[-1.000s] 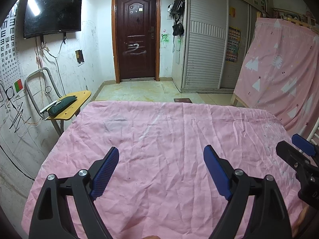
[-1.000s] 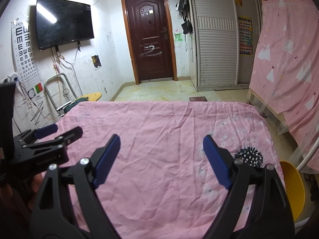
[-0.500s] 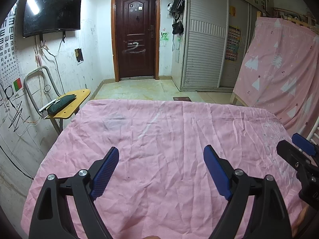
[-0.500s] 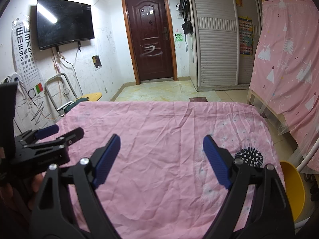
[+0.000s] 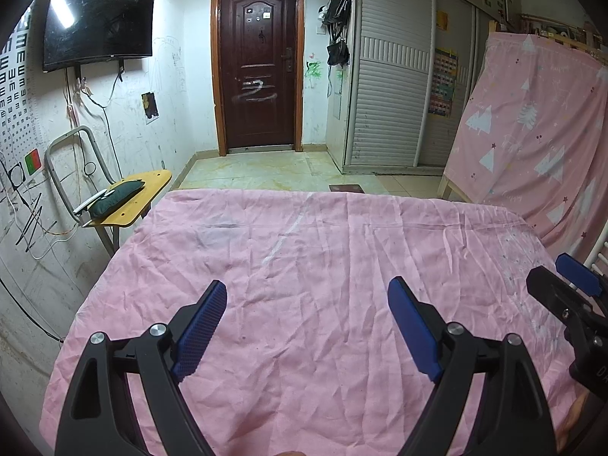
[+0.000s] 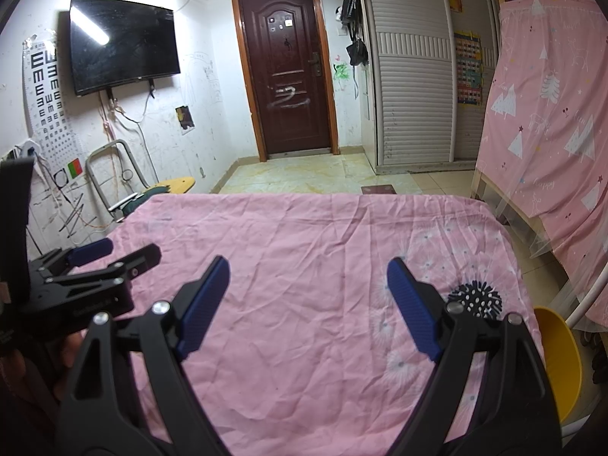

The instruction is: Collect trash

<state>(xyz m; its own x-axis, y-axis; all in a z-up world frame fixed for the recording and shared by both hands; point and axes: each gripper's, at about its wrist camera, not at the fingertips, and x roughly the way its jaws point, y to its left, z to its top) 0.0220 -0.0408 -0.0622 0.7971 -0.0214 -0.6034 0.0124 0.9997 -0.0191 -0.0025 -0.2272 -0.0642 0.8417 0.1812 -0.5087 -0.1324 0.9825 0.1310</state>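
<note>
A wrinkled pink sheet (image 5: 311, 266) covers the table in front of me, and no loose trash shows on it in either view. My left gripper (image 5: 307, 304) hangs above the near part of the sheet, jaws wide open and holding nothing. My right gripper (image 6: 307, 288) is held beside it, also open and empty. Each one appears at the edge of the other's view: the right gripper (image 5: 562, 285) on the right, the left gripper (image 6: 114, 254) on the left. A yellow bin (image 6: 558, 357) stands on the floor off the table's right edge.
A black spiky print (image 6: 475, 298) marks the sheet near its right edge. A yellow-seated chair (image 5: 133, 201) with a dark cushion stands left of the table by the scribbled wall. A pink curtain (image 5: 532, 133) hangs to the right. Beyond the table lie tiled floor and a brown door (image 5: 258, 60).
</note>
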